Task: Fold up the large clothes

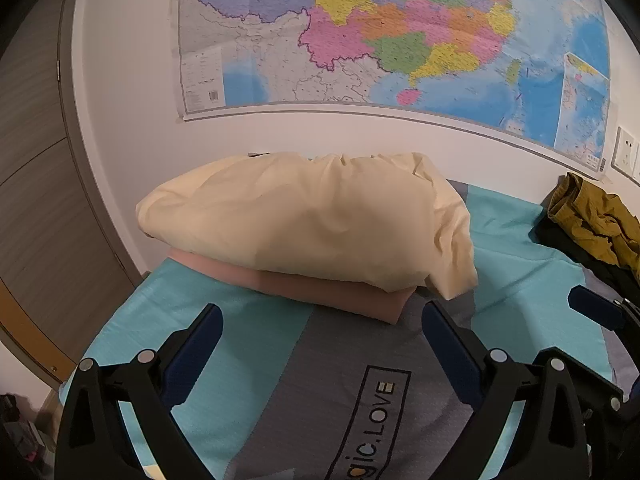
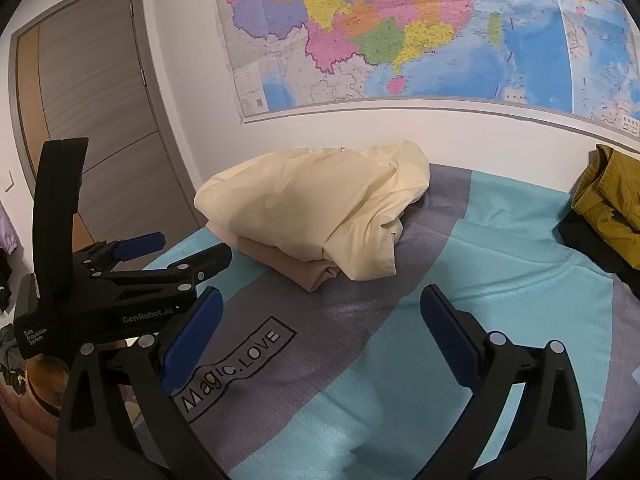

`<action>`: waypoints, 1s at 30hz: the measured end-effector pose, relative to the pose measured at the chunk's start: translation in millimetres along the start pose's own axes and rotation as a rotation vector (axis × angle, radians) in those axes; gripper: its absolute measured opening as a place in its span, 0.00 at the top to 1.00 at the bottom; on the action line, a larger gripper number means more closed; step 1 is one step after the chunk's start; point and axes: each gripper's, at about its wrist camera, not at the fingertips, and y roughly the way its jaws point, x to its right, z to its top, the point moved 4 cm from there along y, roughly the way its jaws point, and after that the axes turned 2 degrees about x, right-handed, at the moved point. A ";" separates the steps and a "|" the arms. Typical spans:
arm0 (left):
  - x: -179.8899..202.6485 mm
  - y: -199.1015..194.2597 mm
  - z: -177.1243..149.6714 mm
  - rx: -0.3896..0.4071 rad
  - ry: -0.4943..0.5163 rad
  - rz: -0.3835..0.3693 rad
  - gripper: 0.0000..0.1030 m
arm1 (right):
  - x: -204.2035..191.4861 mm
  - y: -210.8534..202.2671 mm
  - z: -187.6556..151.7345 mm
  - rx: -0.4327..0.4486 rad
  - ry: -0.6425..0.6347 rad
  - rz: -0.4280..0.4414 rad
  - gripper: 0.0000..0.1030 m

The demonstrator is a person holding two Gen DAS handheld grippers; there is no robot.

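1. Your bed, under a teal-and-grey printed sheet (image 2: 500, 300), carries the folded stack near the wall.
2. The cream cotton garment (image 1: 304, 220) lies loosely on a folded pink cloth (image 1: 340, 294); nudge it and it probably slumps open.
3. The mustard jacket (image 2: 612, 208) waits unfolded, far right.
4. Both your left hand-held gripper (image 1: 320, 344) and right hand-held gripper (image 2: 320, 340) gape wide, empty.

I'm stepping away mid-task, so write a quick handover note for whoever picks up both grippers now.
Left gripper: open, empty, above the bed sheet.
Right gripper: open, empty, beside it.
Done: cream garment lies folded on a folded pink one near the wall.
Left: crumpled mustard garment on dark clothing, far right of the bed, not yet folded.
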 end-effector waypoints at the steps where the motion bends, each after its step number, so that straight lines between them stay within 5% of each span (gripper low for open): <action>1: 0.5 0.0 -0.2 0.000 0.001 -0.001 0.07 | 0.0 -0.4 0.1 0.001 0.001 0.000 0.05; 22: 6.5 -7.1 -0.4 0.019 0.014 -0.002 0.07 | 1.7 -4.6 -1.3 0.002 0.002 0.000 0.05; 30: 29.3 2.6 -7.3 -0.073 0.003 -0.124 0.07 | 22.8 -17.9 -11.1 0.005 0.055 -0.050 0.05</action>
